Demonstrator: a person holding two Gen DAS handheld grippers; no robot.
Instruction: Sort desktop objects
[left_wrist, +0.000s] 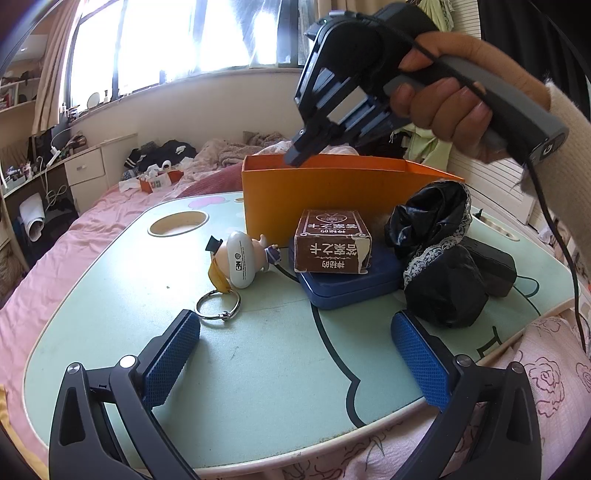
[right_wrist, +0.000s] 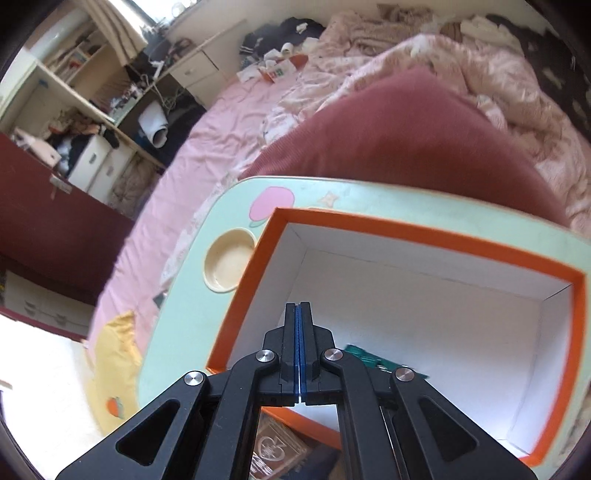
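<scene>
Left tool: spread wide, nothing between the blue cross-hatched pads, poised low over the near edge of the table. Table top: pale green, matte, rounded corners, cream rim, round recessed cup well at the far left.

Right tool: gripped by a hand in a fuzzy cream sleeve, angled steeply downward over the rim of the orange box. Pressed fully together in the right wrist view, blue pad faces meeting flat, nothing clamped.

Orange box: rectangular cardboard, smooth orange outside, plain white inside, open at the top, standing on the far part of the table. One flat green item lying on the white floor near the front wall, mostly hidden behind the tool linkage.

On the table in front of the box:
- Brown printed carton, rectangular, worn at one corner, resting on a dark blue hard case with rounded edges.
- Glossy plastic figurine keychain, lying on its side, top hat and white oval base, steel split ring attached.
- Crumpled black garment with white lace trim, right of the case.

Below the table: bed with pink sheet.
</scene>
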